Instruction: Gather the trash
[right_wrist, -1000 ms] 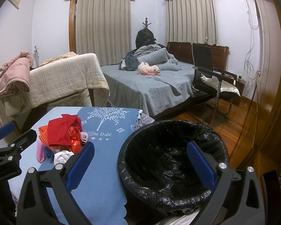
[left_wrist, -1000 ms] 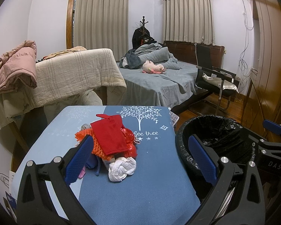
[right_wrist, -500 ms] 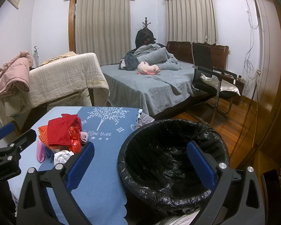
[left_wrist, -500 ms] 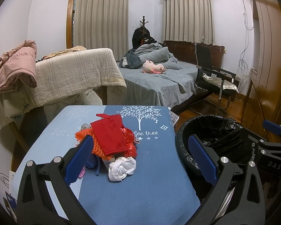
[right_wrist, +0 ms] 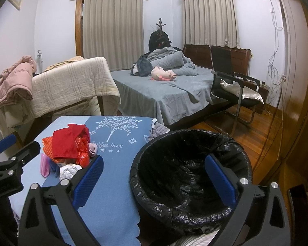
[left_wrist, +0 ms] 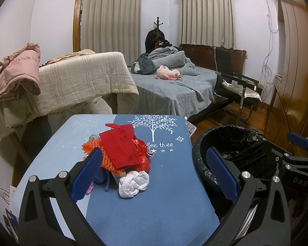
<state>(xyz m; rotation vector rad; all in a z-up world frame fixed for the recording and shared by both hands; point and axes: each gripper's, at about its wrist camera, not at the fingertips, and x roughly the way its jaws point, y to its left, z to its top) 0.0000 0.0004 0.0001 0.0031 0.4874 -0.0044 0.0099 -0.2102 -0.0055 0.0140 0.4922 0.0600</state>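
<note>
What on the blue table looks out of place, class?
A heap of trash sits on the blue table: red cloth over orange netting, with a knotted white wad in front. The lined bin beside it looks empty.

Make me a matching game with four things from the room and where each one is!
Things:
1. red cloth
2. white crumpled wad
3. pink plush toy
4. black bin bag

Places:
A. lining the bin beside the table
B. on the grey bed
C. on top of the trash pile
D. at the near edge of the pile, on the blue tablecloth

Pairs: 1-C, 2-D, 3-B, 4-A
</note>
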